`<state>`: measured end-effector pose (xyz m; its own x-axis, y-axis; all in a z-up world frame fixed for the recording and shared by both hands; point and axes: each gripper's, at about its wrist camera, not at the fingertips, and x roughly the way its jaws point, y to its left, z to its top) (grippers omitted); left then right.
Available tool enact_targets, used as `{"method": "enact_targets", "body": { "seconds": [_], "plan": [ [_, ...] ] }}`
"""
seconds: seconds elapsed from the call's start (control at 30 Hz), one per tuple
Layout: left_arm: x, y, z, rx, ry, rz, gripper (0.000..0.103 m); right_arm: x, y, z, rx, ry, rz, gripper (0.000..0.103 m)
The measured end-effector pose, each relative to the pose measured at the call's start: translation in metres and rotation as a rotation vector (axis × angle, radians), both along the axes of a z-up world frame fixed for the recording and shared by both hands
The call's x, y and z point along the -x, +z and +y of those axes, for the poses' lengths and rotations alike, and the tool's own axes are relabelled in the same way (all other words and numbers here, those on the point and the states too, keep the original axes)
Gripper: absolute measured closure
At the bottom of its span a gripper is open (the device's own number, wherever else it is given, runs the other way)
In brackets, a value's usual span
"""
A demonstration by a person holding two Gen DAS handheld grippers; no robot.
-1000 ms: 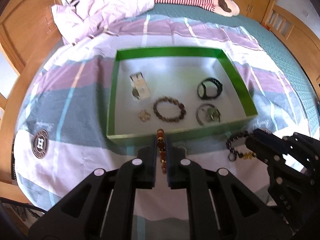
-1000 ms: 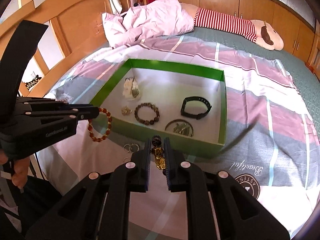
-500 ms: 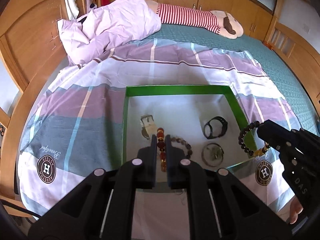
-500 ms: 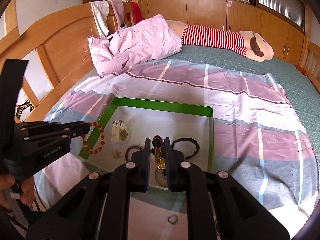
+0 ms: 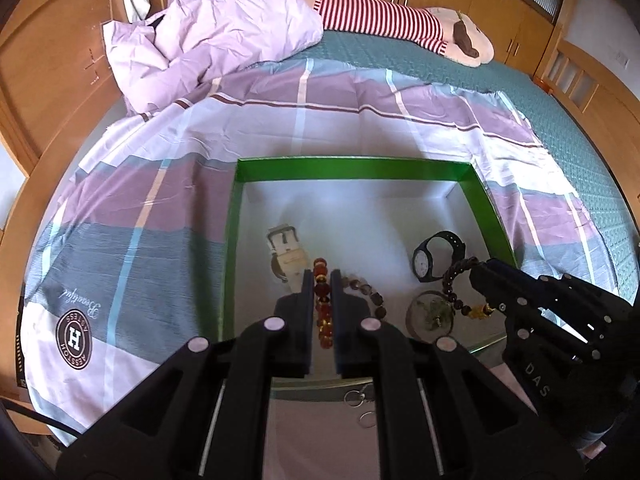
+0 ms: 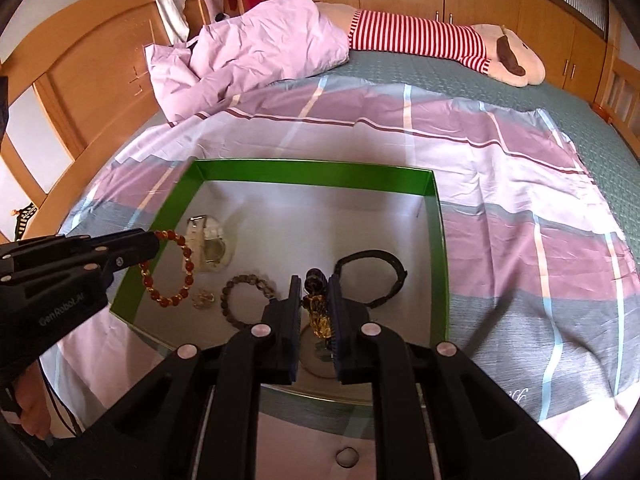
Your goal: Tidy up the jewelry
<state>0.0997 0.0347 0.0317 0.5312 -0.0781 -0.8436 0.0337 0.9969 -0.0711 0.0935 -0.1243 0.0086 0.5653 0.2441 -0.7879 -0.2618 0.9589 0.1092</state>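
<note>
left wrist view: two bracelets aloft, one clamped in each gripper's jaws; two watches in one box (image 5: 486, 196).

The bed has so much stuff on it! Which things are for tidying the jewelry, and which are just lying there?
For the job: green box, amber bead bracelet, dark bead bracelet, black watch, loose rings.

Just lying there: pink quilt, striped plush toy, checked sheet.

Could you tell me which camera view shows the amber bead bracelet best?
The right wrist view: the amber bead bracelet hangs there as a full loop from the left gripper. The left wrist view shows only an edge-on strand between that gripper's fingers.
</note>
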Motion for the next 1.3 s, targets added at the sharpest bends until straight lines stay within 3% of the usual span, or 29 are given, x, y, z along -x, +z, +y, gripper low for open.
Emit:
{"method": "enact_targets", "body": {
  "seconds": [0.13, 0.2, 0.23, 0.27, 0.43, 0.53, 0.7, 0.77, 0.93, 1.07, 1.1, 1.3],
  "plan": [
    [-0.003, -0.005, -0.009, -0.012, -0.017, 0.006, 0.094, 0.002, -0.001, -0.008, -0.002, -0.011, -0.009, 0.089],
    [-0.003, -0.008, -0.014, -0.026, -0.030, 0.012, 0.094, 0.005, 0.001, -0.011, 0.001, -0.018, -0.021, 0.070],
    [-0.003, -0.009, -0.015, -0.036, -0.031, 0.011, 0.093, 0.007, 0.002, -0.014, -0.001, -0.023, -0.023, 0.056],
    [-0.002, -0.009, -0.018, -0.048, -0.034, 0.010, 0.089, 0.011, 0.005, -0.016, -0.012, -0.023, -0.028, 0.052],
    [0.007, -0.005, -0.023, -0.058, -0.073, 0.008, 0.078, 0.035, 0.017, -0.025, -0.074, 0.026, -0.008, 0.051],
    [0.018, 0.002, -0.019, -0.016, -0.105, 0.024, 0.068, 0.058, 0.014, -0.033, -0.111, 0.061, 0.021, 0.041],
    [0.050, 0.001, -0.020, 0.093, -0.234, 0.097, 0.063, 0.076, -0.024, -0.033, -0.033, 0.090, 0.140, 0.041],
    [0.059, -0.009, -0.024, 0.074, -0.251, 0.135, 0.061, 0.076, -0.043, -0.029, 0.023, 0.074, 0.195, 0.041],
    [0.057, -0.048, -0.020, 0.020, -0.193, 0.254, 0.060, 0.080, -0.069, -0.023, 0.098, 0.078, 0.257, 0.041],
    [0.049, -0.073, -0.019, 0.013, -0.164, 0.317, 0.071, 0.082, -0.072, -0.020, 0.096, 0.090, 0.261, 0.041],
    [0.047, -0.079, -0.022, 0.008, -0.164, 0.328, 0.076, 0.081, -0.073, -0.020, 0.097, 0.089, 0.263, 0.041],
    [0.039, -0.092, -0.034, 0.001, -0.177, 0.320, 0.076, 0.078, -0.081, -0.018, 0.107, 0.091, 0.285, 0.041]
  ]
}}
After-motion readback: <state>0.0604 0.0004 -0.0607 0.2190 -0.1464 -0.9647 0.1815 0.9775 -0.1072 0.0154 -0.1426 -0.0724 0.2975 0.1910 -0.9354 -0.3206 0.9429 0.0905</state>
